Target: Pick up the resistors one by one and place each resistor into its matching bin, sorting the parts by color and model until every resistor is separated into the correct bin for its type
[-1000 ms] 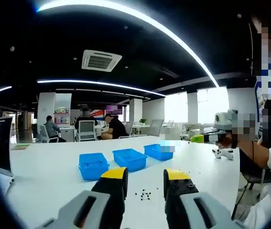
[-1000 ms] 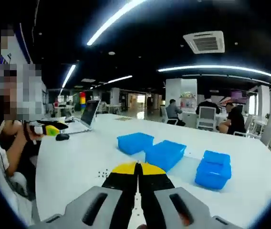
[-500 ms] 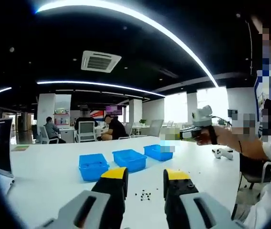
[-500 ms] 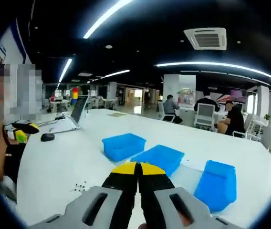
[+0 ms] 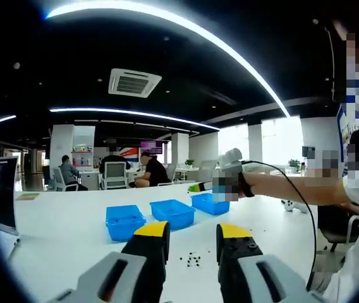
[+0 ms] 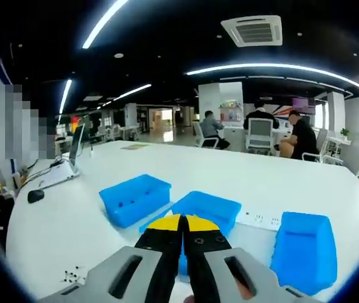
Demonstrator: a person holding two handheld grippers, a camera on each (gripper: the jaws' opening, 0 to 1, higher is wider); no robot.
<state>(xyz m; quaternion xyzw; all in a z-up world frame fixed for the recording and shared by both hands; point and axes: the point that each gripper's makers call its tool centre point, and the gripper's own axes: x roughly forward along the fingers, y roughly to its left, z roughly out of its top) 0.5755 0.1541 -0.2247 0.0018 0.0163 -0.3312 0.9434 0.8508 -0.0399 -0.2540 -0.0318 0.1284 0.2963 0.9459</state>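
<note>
Left gripper (image 5: 192,237): jaws spread — the resistors (image 5: 192,258) lie on the white table (image 5: 66,233) between them.
Right gripper (image 6: 182,222): jaws pressed together, empty, over the middle blue bin (image 6: 214,209) — resistors at near left.

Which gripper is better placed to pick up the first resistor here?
Left, probably. The left gripper has its jaws open with the loose resistors on the table just ahead between them. The right gripper is shut and held over the blue bins, with the resistors off to its lower left.
</note>
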